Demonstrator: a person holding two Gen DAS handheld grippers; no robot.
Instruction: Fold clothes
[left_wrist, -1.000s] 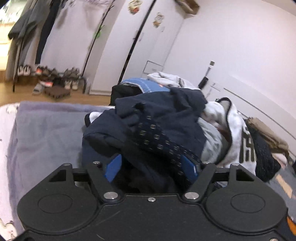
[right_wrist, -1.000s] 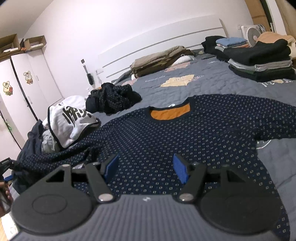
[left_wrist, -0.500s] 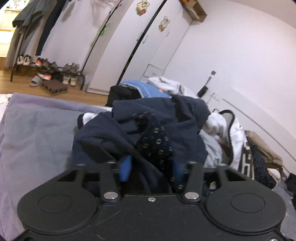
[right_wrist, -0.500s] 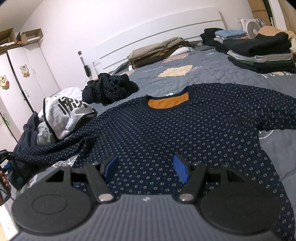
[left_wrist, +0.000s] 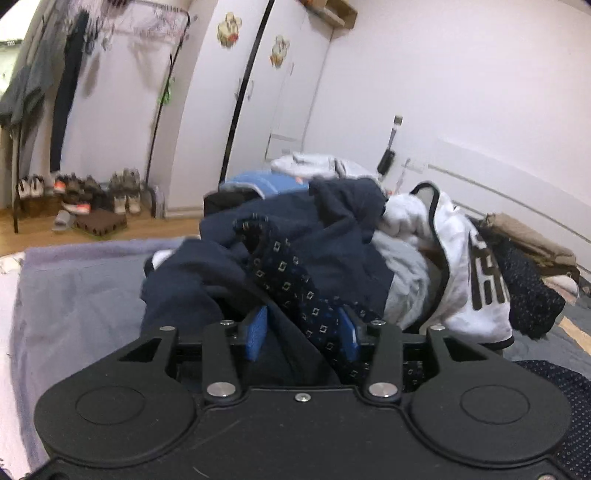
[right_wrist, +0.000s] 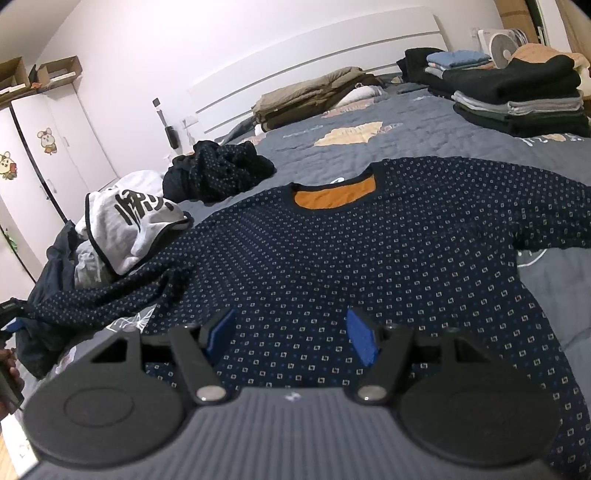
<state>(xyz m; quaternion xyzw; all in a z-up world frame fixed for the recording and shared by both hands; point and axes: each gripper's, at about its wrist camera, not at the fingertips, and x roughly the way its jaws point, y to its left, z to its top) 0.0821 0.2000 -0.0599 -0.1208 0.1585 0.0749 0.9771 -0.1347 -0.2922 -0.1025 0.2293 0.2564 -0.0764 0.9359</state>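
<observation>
**A:** Where is the patterned navy sweater (right_wrist: 332, 251)?

**B:** Spread flat on the grey quilted bedspread (right_wrist: 424, 122), front up, orange inner collar (right_wrist: 334, 192) at 12 o'clock from the right gripper (right_wrist: 291, 334). Its one sleeve (right_wrist: 103, 299) trails off toward 9 o'clock, up onto a heap of unfolded clothes.

**A:** And the right gripper's fingers?

**B:** Spread wide, blue pads (right_wrist: 360, 339) apart, nothing between them; they hang above the sweater's lower part.

**A:** The left one?

**B:** The left gripper (left_wrist: 303, 330) has the sleeve (left_wrist: 291, 273) running between its blue pads (left_wrist: 256, 334). The gap is fairly narrow, yet the fabric lies against the right-hand pad only, and I cannot tell whether it is pinched.

**A:** What crowds that sleeve?

**B:** The heap itself: a plain navy garment (left_wrist: 207, 273) at 11 o'clock, a white top with dark lettering (left_wrist: 472, 273) at 2 o'clock, pale grey cloth (left_wrist: 406, 273) between them, something blue (left_wrist: 266, 182) behind. In the right wrist view the white top (right_wrist: 129, 221) lies just beside the sweater's shoulder, touching the sleeve's upper edge.

**A:** Anything else around?

**B:** A crumpled dark dotted garment (right_wrist: 218, 171) at 11 o'clock, apart from the sweater. A stack of folded clothes (right_wrist: 517, 96) at 2 o'clock, with a small fan (right_wrist: 500, 48) behind it. Folded tan bedding (right_wrist: 314, 99) near the white headboard (right_wrist: 314, 66). From the left wrist view, a wardrobe with cartoon stickers (left_wrist: 258, 92), a coat rack (left_wrist: 59, 92), and shoes (left_wrist: 81, 195) on the wooden floor.
</observation>
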